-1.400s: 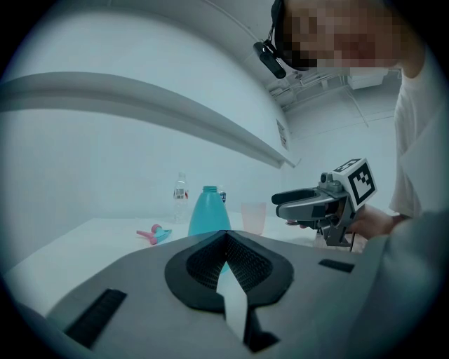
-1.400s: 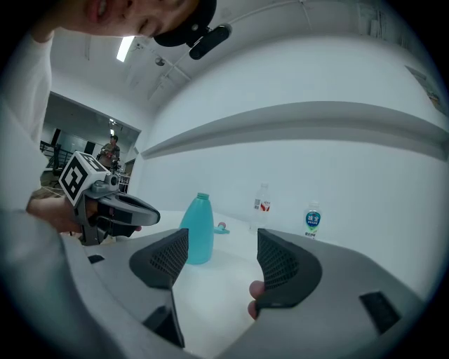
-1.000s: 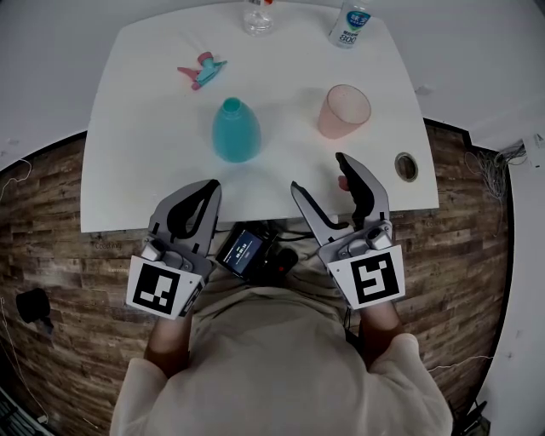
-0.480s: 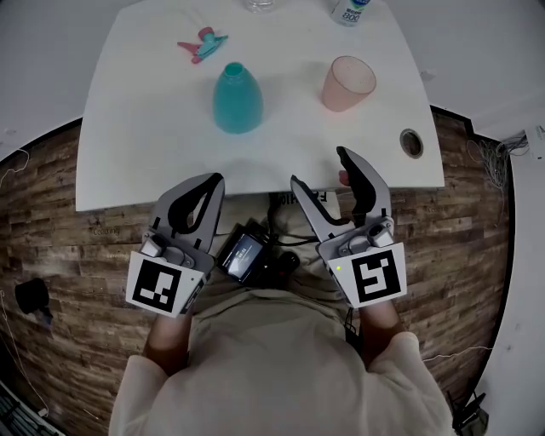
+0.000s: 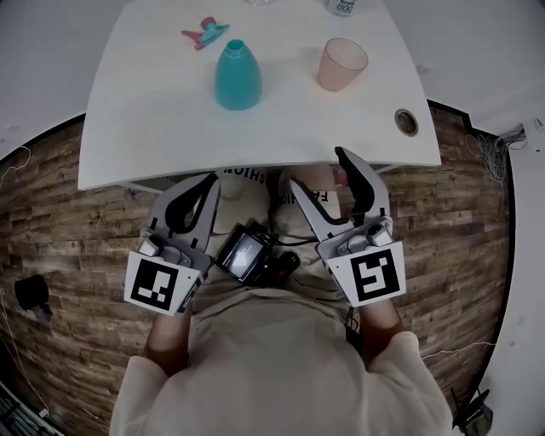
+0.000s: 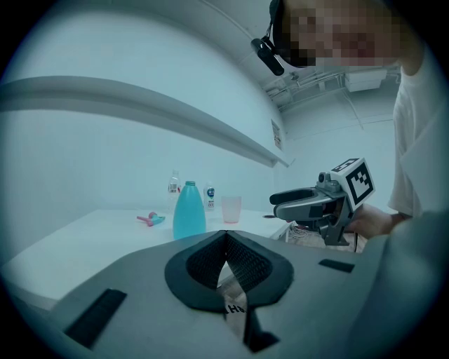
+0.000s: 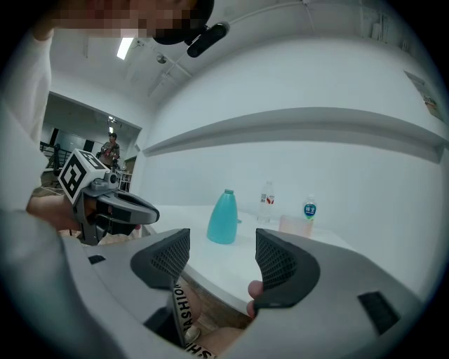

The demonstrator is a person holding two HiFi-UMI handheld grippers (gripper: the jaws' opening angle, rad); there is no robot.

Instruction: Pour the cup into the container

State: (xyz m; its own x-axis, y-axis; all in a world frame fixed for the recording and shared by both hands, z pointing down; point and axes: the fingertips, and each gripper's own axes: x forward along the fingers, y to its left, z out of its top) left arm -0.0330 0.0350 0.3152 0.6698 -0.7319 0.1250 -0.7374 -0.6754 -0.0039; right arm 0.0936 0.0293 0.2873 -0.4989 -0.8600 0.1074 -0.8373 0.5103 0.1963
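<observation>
A pink cup (image 5: 342, 64) stands upright on the white table (image 5: 145, 119), at its right. To its left is a teal bottle (image 5: 238, 77) with an uncapped neck. Both grippers hang before the table's front edge, over my lap, well short of both objects. My left gripper (image 5: 210, 180) is shut with nothing in it; its pads meet at the tip (image 6: 225, 237). My right gripper (image 5: 313, 170) is open and empty (image 7: 223, 256). Over the jaws, the left gripper view shows the bottle (image 6: 188, 210) and cup (image 6: 231, 209). The right gripper view shows the same bottle (image 7: 224, 217) and cup (image 7: 296, 224).
A pink and teal spray head (image 5: 205, 34) lies at the table's far left. A small labelled bottle (image 5: 341, 7) stands at the far edge. A cable hole (image 5: 406, 122) sits near the right front corner. A small device (image 5: 247, 254) hangs at my waist above the wooden floor (image 5: 77, 238).
The table has slid up in the head view. Both grippers, which overlapped its front edge, now hang clear of it nearer my body. The jaws look unchanged.
</observation>
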